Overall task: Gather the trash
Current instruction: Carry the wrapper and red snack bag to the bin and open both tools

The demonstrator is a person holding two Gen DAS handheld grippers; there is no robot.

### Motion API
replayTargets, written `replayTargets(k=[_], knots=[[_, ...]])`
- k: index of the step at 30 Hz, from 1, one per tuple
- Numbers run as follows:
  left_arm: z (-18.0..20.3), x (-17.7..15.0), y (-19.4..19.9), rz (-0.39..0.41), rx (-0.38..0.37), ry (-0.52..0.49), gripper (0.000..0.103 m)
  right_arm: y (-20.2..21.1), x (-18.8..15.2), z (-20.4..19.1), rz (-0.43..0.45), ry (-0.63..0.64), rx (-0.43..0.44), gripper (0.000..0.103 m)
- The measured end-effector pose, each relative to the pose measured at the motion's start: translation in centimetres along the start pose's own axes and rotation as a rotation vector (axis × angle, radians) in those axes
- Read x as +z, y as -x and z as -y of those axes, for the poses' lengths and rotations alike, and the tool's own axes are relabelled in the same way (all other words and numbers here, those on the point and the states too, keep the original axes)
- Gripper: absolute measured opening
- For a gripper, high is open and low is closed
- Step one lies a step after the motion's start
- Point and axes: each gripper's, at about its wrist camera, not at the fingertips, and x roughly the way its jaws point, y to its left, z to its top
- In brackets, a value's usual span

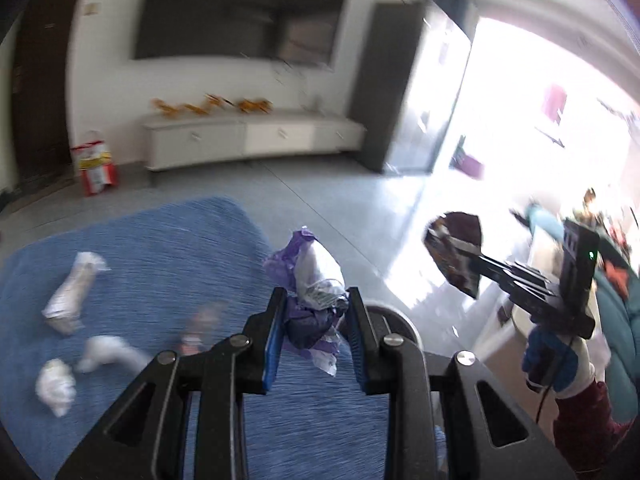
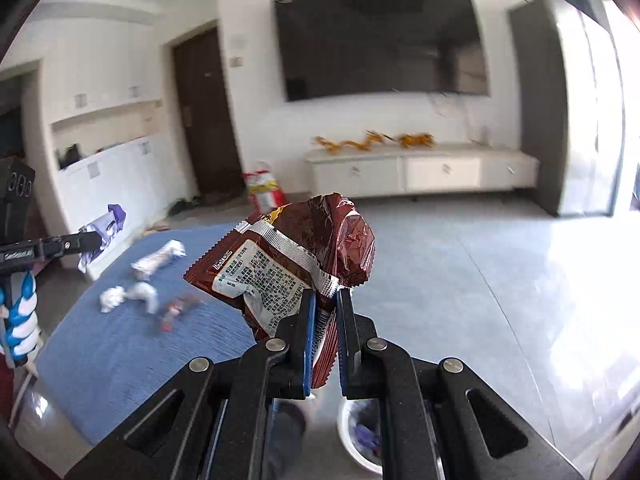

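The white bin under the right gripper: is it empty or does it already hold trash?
Not empty. The bin already holds purple scraps, visible below its rim.

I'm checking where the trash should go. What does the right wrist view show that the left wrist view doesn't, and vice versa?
Only the right wrist view shows the white round trash bin below the claws. Only the left wrist view shows a bright window area and the person's red sleeve. Both show the crumpled purple-and-white wrapper in the left claw, the brown foil snack packet in the right claw, and the blue cloth with scraps.
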Motion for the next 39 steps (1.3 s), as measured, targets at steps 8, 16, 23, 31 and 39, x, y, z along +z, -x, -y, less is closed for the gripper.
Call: replayTargets(k=[8,16,23,31,39], knots=[[9.2,0.0,-13.2,-0.222,-0.08,-0.094,0.027,-3.2,-6.2,7.8,-0.111,-0.14,-0.081,0.01],[11.8,-1.1,-22.9,-0.365,-0.103,-0.09,0.029,-7.6,-10.6,12.6,-0.224,-0.236,-0.105,0.01],[11.4,-1.9,-28.0,-0.43,-0.088,-0.06,0.029,-11.3,-12.1,13.8,-0.29,-0.26,-0.095,0.012],[11.3,-1.9,-31.0,-0.465,-0.119,-0.006,0.047,-13.0,-12.9,14.8,-0.326,-0.259,-0.123,0.031],[11.0,-1.7,-30.1,-0.44,-0.136,-0.007,0.048,-12.1,-13.2,15.6,-0.33,-0.28,-0.149,0.035]])
